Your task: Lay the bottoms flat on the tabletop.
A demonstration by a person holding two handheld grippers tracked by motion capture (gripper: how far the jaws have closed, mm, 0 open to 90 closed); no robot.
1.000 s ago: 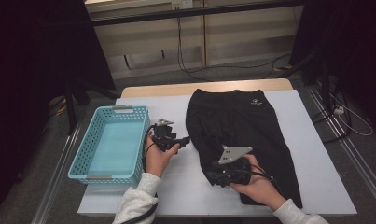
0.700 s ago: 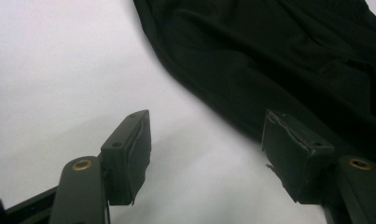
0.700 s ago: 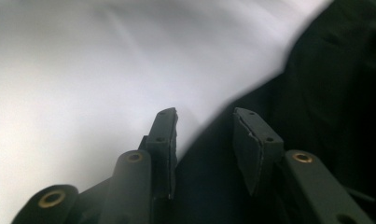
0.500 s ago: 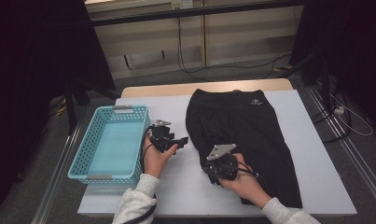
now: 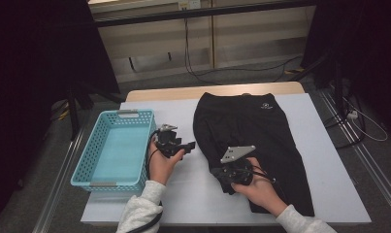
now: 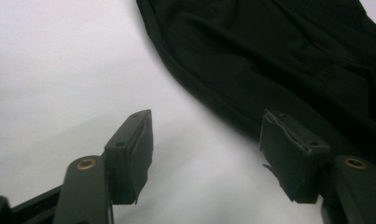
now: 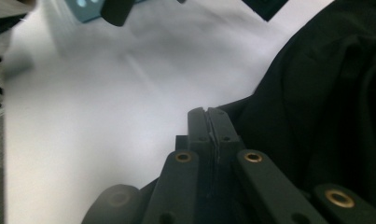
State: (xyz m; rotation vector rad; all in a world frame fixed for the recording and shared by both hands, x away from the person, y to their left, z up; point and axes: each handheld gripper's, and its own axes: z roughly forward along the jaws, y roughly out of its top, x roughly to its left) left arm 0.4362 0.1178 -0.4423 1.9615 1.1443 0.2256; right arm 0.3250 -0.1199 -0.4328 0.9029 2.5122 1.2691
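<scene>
Two grippers work the white table [image 5: 183, 104]: my left gripper [image 6: 206, 154] hangs spread wide beside the black shorts [image 5: 261, 141], while my right gripper [image 7: 207, 122] seems pinched onto their lower hem.

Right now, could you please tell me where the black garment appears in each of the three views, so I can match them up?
High view: the black garment lies on the white table, centre to right, under the right gripper.
Left gripper view: upper right, beyond the open left gripper.
Right gripper view: right side, its edge beside the closed jaws; whether they pinch it is unclear.
Shared landmark: the garment's edge against the white table.
</scene>
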